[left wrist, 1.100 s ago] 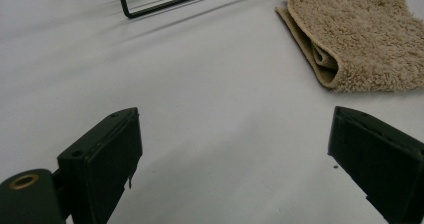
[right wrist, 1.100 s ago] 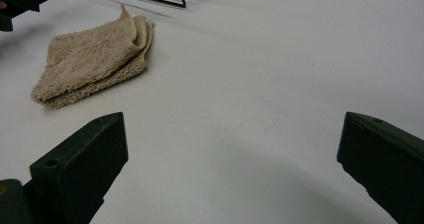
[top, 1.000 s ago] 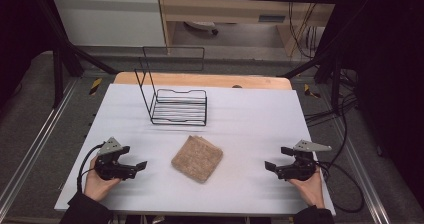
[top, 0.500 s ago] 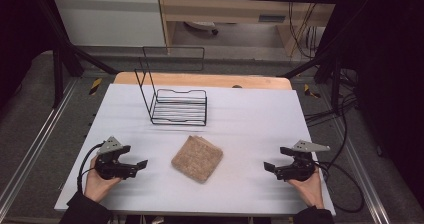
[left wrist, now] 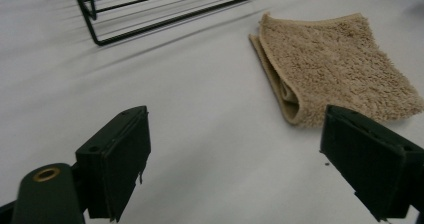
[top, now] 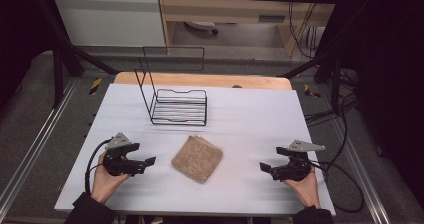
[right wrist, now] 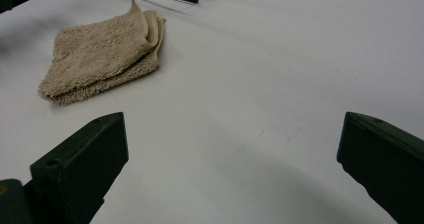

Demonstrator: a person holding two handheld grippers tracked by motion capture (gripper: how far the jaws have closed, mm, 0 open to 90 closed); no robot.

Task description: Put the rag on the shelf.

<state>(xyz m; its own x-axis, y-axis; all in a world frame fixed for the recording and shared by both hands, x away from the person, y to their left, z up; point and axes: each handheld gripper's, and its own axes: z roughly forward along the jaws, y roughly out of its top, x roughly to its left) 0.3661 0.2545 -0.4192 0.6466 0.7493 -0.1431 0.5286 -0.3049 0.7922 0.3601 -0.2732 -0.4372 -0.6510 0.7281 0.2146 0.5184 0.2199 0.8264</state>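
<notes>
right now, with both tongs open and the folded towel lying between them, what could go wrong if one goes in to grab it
1. The folded towel shows loose stacked layers at its edge, so the left tongs might pinch just the top layer and it could unfold when lifted.
2. It lies flat on the white table cover; a low grab may snag that sheet too.
3. The wire rack stands just beyond the towel, so a lift swung forward could catch its wires.

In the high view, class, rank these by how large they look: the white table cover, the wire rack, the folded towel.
1. White table cover, largest by far.
2. Wire rack.
3. Folded towel, smallest, though it lies nearer the camera than the rack.
</notes>
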